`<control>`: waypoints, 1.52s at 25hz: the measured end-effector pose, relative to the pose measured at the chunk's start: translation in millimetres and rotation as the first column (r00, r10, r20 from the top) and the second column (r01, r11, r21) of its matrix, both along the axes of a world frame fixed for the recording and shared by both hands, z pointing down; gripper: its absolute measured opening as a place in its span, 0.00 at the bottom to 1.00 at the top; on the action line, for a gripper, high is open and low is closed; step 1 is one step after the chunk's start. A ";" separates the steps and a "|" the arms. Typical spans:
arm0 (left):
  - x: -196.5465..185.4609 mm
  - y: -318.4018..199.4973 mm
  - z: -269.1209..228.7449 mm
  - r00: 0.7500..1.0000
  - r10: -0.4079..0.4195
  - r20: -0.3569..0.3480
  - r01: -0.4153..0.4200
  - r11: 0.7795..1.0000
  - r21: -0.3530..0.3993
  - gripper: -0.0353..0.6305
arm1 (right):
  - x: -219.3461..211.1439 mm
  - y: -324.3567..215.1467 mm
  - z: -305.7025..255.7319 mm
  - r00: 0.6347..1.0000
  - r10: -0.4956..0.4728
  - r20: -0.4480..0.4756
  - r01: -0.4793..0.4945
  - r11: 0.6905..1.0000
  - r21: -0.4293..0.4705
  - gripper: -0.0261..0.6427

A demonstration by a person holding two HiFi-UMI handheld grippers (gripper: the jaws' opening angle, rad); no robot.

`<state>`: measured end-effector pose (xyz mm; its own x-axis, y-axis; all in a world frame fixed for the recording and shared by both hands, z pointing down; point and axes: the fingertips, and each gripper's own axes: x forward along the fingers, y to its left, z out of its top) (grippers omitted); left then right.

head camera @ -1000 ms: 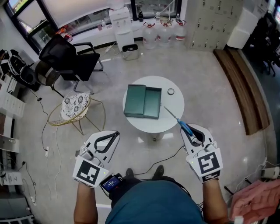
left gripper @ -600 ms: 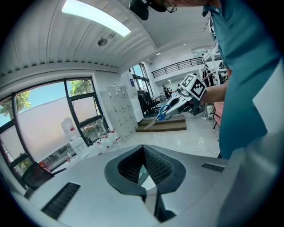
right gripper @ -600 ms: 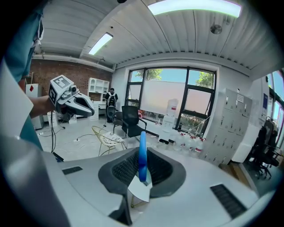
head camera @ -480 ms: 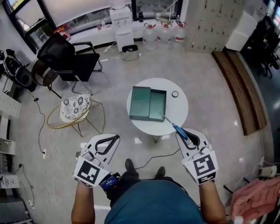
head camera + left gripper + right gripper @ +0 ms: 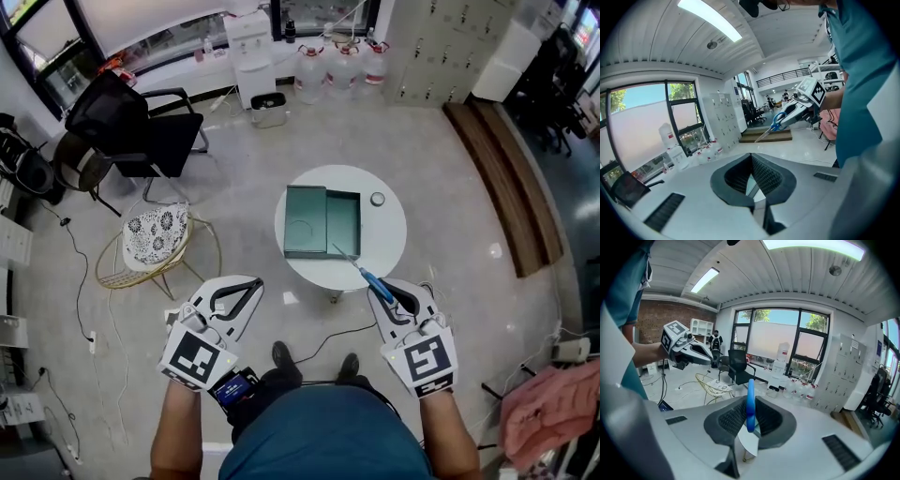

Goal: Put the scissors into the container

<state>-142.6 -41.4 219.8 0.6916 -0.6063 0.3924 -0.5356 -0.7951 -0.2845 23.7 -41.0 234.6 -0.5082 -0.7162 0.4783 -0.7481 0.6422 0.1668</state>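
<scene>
Round table (image 5: 386, 246) stands mid-floor. Container (image 5: 323, 222) sits on it, left of centre; a small round object (image 5: 377, 199) lies on the table just right of the container's far corner. Scissors (image 5: 373, 277) sit between the right gripper's (image 5: 386, 292) jaws, tips over the table's near edge, beside the container. Left gripper (image 5: 246, 286) hangs off the table, near-left. Office chair (image 5: 131, 127) and wire chair (image 5: 155, 234) stand left of the table, water bottles (image 5: 342, 66) behind it, bench (image 5: 502, 183) to the right.
</scene>
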 end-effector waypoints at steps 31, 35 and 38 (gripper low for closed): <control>57.6 -13.4 91.8 0.999 0.029 0.019 -0.025 0.981 -0.191 0.08 | 31.4 -15.3 104.9 0.999 0.027 0.045 -0.018 0.980 -0.199 0.14; 62.5 -11.3 100.7 0.999 0.032 0.018 -0.028 0.978 -0.207 0.08 | 25.7 -12.4 112.3 0.999 0.012 0.047 -0.002 0.976 -0.217 0.14; 62.6 -8.6 108.3 0.999 0.034 0.016 -0.030 0.975 -0.220 0.08 | 20.7 -10.6 118.7 0.999 0.003 0.045 0.007 0.974 -0.228 0.14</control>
<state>-80.0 -50.0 328.2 0.7001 -0.4815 0.5273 -0.5048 -0.8560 -0.1115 44.4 -51.6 353.3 -0.5340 -0.5902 0.6054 -0.7503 0.6609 -0.0176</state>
